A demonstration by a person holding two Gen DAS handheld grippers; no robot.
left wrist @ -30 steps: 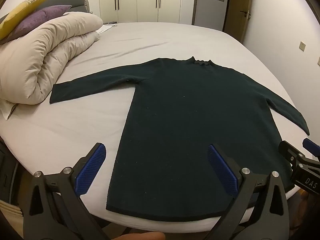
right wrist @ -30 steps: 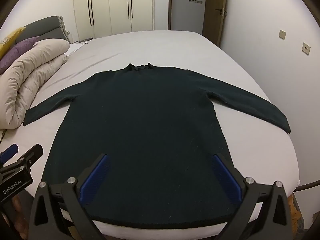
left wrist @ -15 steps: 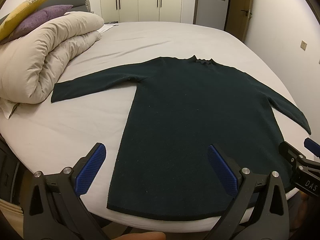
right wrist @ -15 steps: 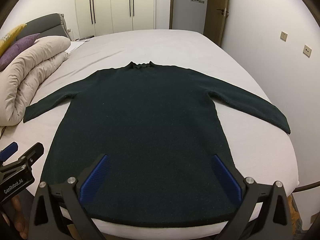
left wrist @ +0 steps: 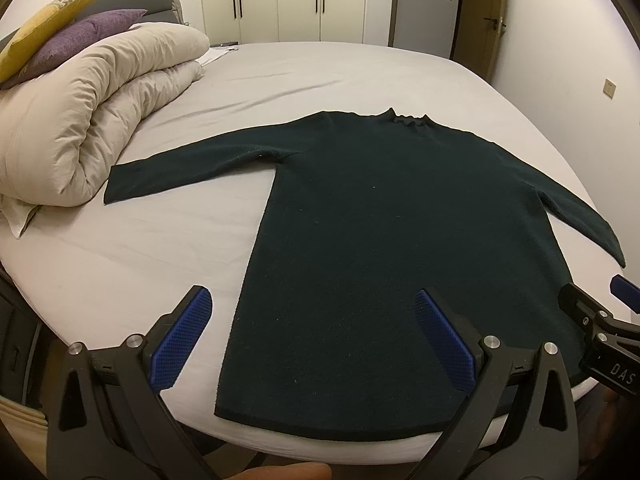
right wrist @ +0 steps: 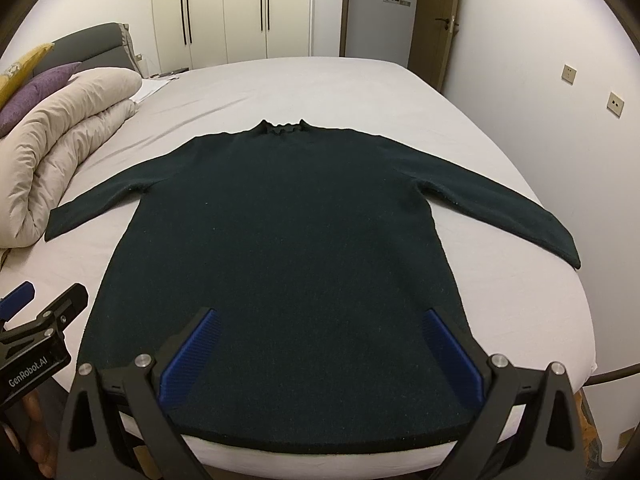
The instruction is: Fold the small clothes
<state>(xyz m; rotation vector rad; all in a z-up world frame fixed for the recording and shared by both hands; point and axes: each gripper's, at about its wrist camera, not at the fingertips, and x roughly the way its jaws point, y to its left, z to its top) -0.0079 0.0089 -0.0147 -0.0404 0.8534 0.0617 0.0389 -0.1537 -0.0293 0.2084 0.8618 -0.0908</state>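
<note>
The dark sweater lies flat and unfolded on the bed, sleeves spread, while the left gripper and right gripper hover wide and empty over its hem, so every fold remains.

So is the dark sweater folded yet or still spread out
Spread out: the sweater lies flat on the bed, both sleeves out sideways, no folds.

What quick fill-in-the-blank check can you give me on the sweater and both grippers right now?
1. The dark sweater lies spread flat on the ____.
2. Both sleeves are ____, not folded in.
3. The left gripper and right gripper both have their jaws ____.
4. The rolled beige duvet lies beside the sweater's ____ sleeve.

Missing words: bed; spread out; open; left
</note>
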